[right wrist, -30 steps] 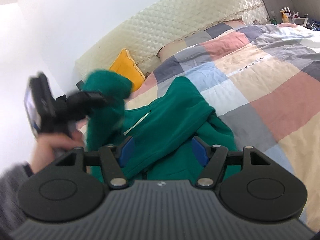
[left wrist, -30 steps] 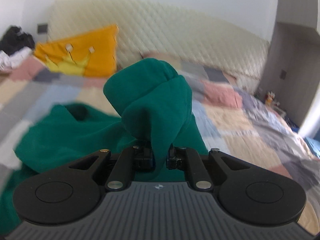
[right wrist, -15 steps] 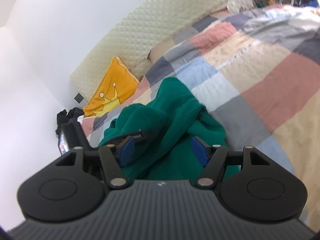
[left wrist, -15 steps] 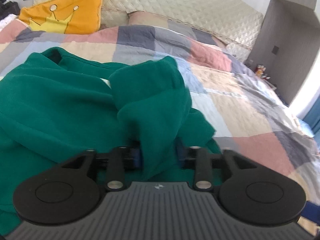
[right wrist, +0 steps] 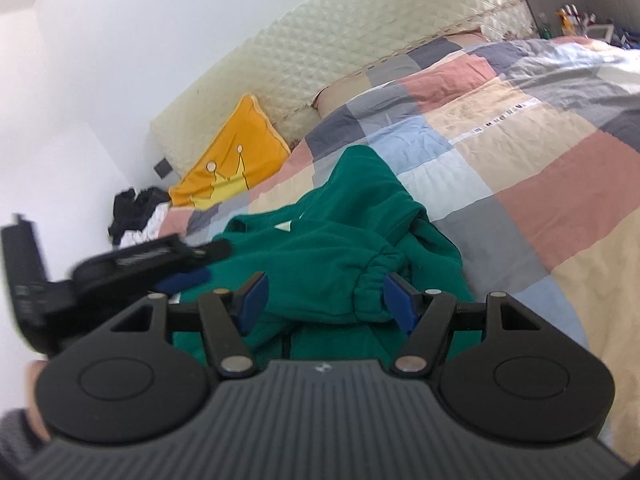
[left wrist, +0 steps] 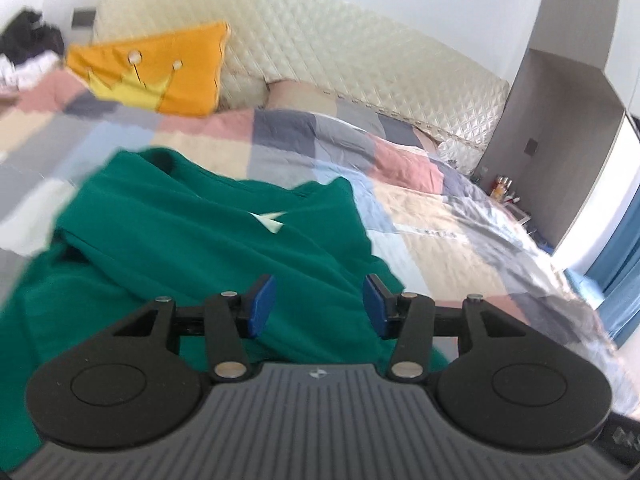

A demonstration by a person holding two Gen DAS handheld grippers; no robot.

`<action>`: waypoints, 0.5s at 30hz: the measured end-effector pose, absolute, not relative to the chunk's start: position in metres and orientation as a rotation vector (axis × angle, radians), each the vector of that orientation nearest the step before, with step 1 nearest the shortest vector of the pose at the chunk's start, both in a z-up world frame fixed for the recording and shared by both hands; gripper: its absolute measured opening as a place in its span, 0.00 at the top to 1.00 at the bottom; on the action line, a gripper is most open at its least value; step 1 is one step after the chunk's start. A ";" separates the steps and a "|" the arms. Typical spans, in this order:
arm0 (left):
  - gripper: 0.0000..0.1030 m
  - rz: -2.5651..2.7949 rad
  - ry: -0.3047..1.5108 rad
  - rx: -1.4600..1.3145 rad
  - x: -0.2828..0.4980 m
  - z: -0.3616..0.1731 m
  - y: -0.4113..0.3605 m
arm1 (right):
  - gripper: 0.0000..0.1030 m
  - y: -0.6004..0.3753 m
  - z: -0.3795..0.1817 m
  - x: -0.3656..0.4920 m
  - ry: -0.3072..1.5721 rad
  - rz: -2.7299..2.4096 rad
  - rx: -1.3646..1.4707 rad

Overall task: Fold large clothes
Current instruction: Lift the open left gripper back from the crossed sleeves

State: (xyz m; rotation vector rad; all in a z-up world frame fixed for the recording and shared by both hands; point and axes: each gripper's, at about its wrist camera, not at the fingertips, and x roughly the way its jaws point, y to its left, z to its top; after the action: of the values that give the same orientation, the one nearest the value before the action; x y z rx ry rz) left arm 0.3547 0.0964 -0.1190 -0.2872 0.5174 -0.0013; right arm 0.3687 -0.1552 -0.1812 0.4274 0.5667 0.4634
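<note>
A dark green sweatshirt (left wrist: 200,240) lies rumpled on the patchwork quilt, with a white neck label (left wrist: 270,220) showing. My left gripper (left wrist: 318,306) is open and empty just above the cloth. In the right wrist view the sweatshirt (right wrist: 340,240) has a sleeve laid across it, its ribbed cuff (right wrist: 374,284) next to my right fingertip. My right gripper (right wrist: 328,302) is open over the cloth. The left gripper (right wrist: 132,264) shows blurred at the left of that view.
The patchwork quilt (left wrist: 460,216) covers the bed. An orange crown pillow (left wrist: 160,68) leans on the quilted cream headboard (left wrist: 340,52). Dark clothes (right wrist: 136,208) are piled at the far left. A nightstand with bottles (left wrist: 504,188) stands at the right.
My left gripper opened and let go of the green sleeve, which now lies on the sweatshirt. The left gripper drew back. My right gripper stayed open.
</note>
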 end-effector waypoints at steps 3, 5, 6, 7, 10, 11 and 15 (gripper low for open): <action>0.47 0.004 0.504 -0.234 0.334 -0.113 0.100 | 0.35 -0.147 -0.181 0.367 0.572 0.459 0.394; 0.47 0.012 0.491 -0.210 0.323 -0.109 0.101 | 0.35 -0.142 -0.179 0.365 0.569 0.463 0.373; 0.47 0.010 0.489 -0.201 0.319 -0.109 0.102 | 0.35 -0.139 -0.178 0.363 0.564 0.463 0.357; 0.47 0.006 0.487 -0.200 0.315 -0.109 0.103 | 0.35 -0.136 -0.177 0.362 0.557 0.463 0.340; 0.47 0.002 0.495 -0.224 0.305 -0.116 0.111 | 0.35 -0.130 -0.177 0.361 0.551 0.466 0.316; 0.47 0.000 0.501 -0.227 0.303 -0.119 0.114 | 0.35 -0.128 -0.179 0.362 0.556 0.463 0.314; 0.47 -0.018 0.553 -0.246 0.305 -0.132 0.129 | 0.35 -0.119 -0.182 0.367 0.565 0.441 0.296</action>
State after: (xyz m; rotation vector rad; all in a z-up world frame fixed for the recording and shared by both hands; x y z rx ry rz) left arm 0.3049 0.1294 -0.1323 -0.2456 0.5529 -0.0181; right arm 0.3669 -0.1185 -0.1818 0.2962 0.5648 0.4411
